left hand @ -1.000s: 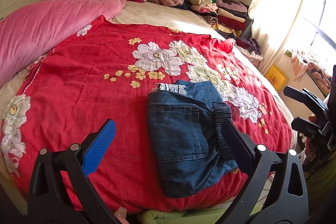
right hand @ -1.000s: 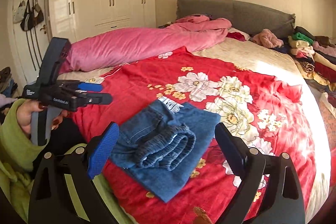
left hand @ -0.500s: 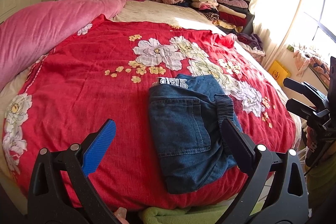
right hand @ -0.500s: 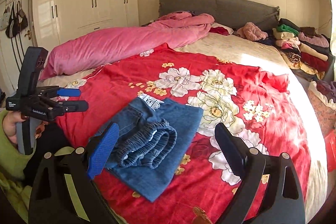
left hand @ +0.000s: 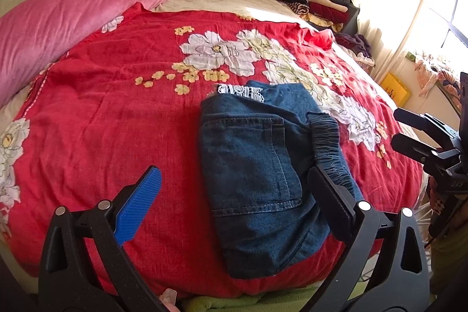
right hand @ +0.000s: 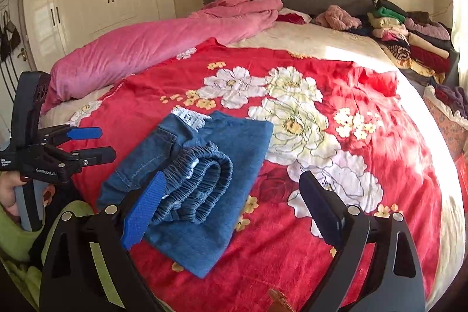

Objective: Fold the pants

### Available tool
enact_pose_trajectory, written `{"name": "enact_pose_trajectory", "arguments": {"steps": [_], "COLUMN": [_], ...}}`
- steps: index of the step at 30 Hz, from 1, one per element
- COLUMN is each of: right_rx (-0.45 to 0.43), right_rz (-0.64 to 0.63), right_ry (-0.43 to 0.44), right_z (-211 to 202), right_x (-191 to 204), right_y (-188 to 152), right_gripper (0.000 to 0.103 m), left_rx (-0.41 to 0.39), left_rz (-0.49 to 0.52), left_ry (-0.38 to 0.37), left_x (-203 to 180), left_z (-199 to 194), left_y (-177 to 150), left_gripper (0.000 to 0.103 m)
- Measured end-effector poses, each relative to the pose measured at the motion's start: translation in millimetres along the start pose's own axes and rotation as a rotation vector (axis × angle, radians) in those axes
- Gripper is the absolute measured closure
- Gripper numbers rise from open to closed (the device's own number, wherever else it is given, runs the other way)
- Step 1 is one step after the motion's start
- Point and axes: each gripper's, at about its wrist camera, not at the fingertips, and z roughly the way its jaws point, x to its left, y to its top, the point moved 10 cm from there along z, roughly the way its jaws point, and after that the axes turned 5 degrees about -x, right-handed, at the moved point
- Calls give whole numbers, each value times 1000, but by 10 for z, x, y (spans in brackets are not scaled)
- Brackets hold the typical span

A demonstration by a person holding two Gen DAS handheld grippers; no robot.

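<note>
Fingers of both grippers, left gripper (left hand: 234, 201) and right gripper (right hand: 234, 203), are spread, empty; folded blue denim pants (left hand: 263, 165) should be left flat, only loose edges pressed

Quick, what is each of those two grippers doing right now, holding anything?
Left gripper: open, holding nothing, above the folded jeans.
Right gripper: open, holding nothing.

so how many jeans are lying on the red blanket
1: the folded jeans lie near the front edge of the red blanket. Both grippers are open and clear of them; none seem hidden.
</note>
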Motion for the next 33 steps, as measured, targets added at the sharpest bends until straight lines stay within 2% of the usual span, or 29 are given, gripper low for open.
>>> {"name": "enact_pose_trajectory", "arguments": {"steps": [11, 20, 23, 25, 28, 29, 31, 33], "right_rx": [95, 144, 163, 171, 175, 178, 191, 198], "right_rz": [80, 132, 124, 115, 111, 119, 153, 162], "right_ry": [-11, 17, 43, 62, 77, 88, 139, 154], "right_z": [331, 566, 635, 678, 738, 756, 806, 864], "right_x": [-115, -135, -73, -28, 0, 5, 41, 52], "right_y": [-266, -383, -410, -420, -426, -430, -442, -447], "right_gripper": [11, 12, 24, 32, 33, 34, 45, 45], "left_rx": [48, 73, 84, 98, 121, 124, 128, 132], "left_rz": [7, 17, 6, -1, -9, -5, -4, -10], "left_ry": [9, 0, -10, -24, -57, -57, -63, -67], "left_x": [1, -24, -16, -24, -65, -74, -91, -95], "left_z": [236, 401, 479, 535, 618, 637, 671, 690], "left_y": [-107, -140, -144, -159, -181, -182, -179, -172], "left_gripper": [10, 10, 10, 19, 29, 29, 30, 30]}}
